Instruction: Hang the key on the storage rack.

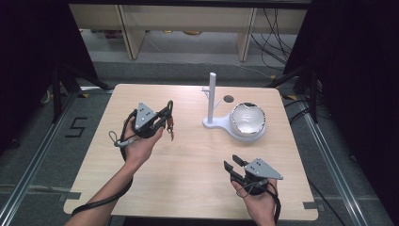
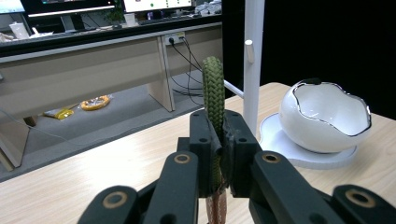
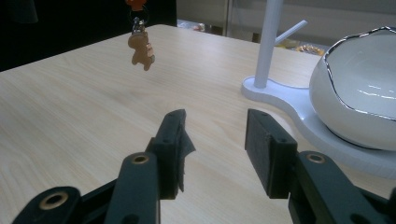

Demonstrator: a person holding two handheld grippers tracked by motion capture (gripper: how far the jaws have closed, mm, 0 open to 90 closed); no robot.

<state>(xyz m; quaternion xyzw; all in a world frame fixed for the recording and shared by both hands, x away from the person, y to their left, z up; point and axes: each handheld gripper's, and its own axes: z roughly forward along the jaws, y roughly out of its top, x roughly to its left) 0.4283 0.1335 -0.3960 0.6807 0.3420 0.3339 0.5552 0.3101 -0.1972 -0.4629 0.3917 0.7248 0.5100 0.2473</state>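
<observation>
A green braided strap [image 2: 213, 88] stands up from between the jaws of my left gripper [image 2: 218, 135], which is shut on it. In the high view that gripper [image 1: 167, 113] is held above the table's left half, and a small brown charm [image 1: 171, 128] dangles below the strap [image 1: 169, 107]. The charm [image 3: 141, 48] hangs in the air at upper left of the right gripper view. A white peg stand [image 1: 211, 94] rises at the back centre, its pole [image 2: 253, 56] just right of the strap. My right gripper [image 1: 234, 162] rests open near the front right, with nothing between its jaws [image 3: 215, 135].
A white eggshell-shaped bowl [image 1: 248, 119] sits on the stand's base [image 3: 299, 105], right of the pole. A round hole [image 1: 228, 99] lies in the wooden table [image 1: 188, 160] behind the bowl. Desks and cables stand beyond the far edge, dark curtains on both sides.
</observation>
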